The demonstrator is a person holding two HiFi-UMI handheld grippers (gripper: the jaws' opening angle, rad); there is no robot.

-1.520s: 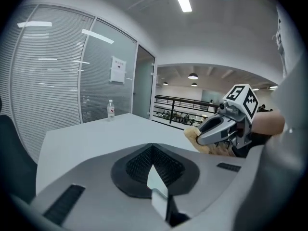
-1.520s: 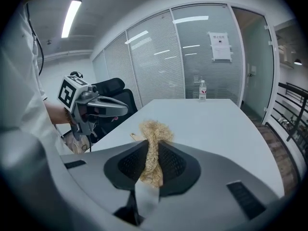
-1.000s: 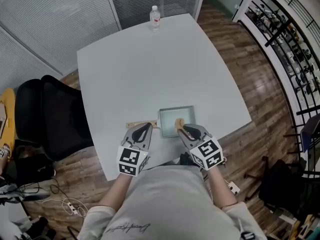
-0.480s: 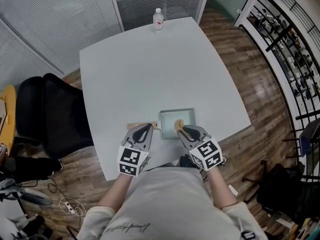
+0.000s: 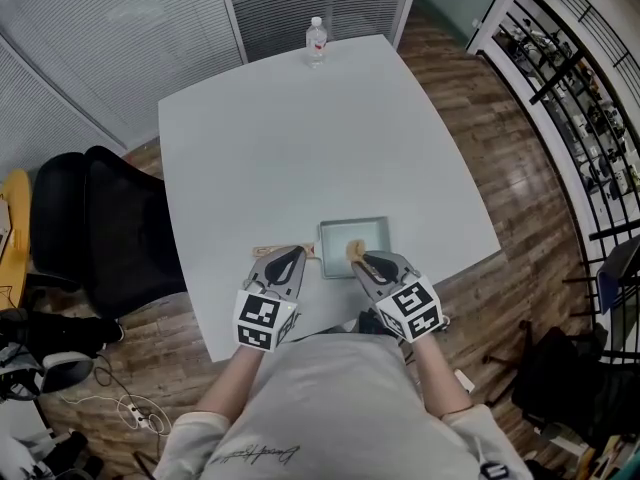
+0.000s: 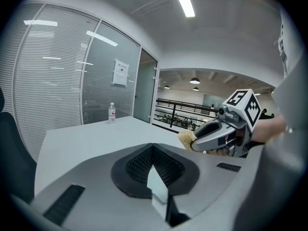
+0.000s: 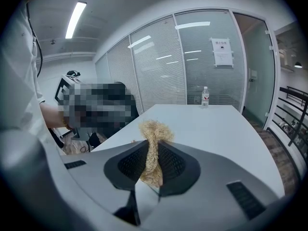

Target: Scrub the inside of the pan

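Nothing could be read for certain. A sheet of paper [image 6: 121, 72] hung on the glass wall [image 6: 103, 88] beyond the table's [image 5: 300, 138] far edge, its print too small (likewise in the right gripper view). The water bottle [image 5: 316, 40] at that far edge wore a red label, wording illegible. Cursive script [image 5: 250, 456] crossed the person's shirt [image 5: 330, 398], unreadable. Cubes on the left gripper [image 5: 293, 253] and right gripper [image 5: 358, 256] bore black-and-white square markers, no letters.

Bright, even office light falls on my white table [image 5: 300, 138]; shadows are faint. A ceiling strip lamp [image 6: 183, 0] glares at twelve o'clock in my left gripper view, eleven in my right. Every picture bows at the rim, and both gripper views darken in the corners.
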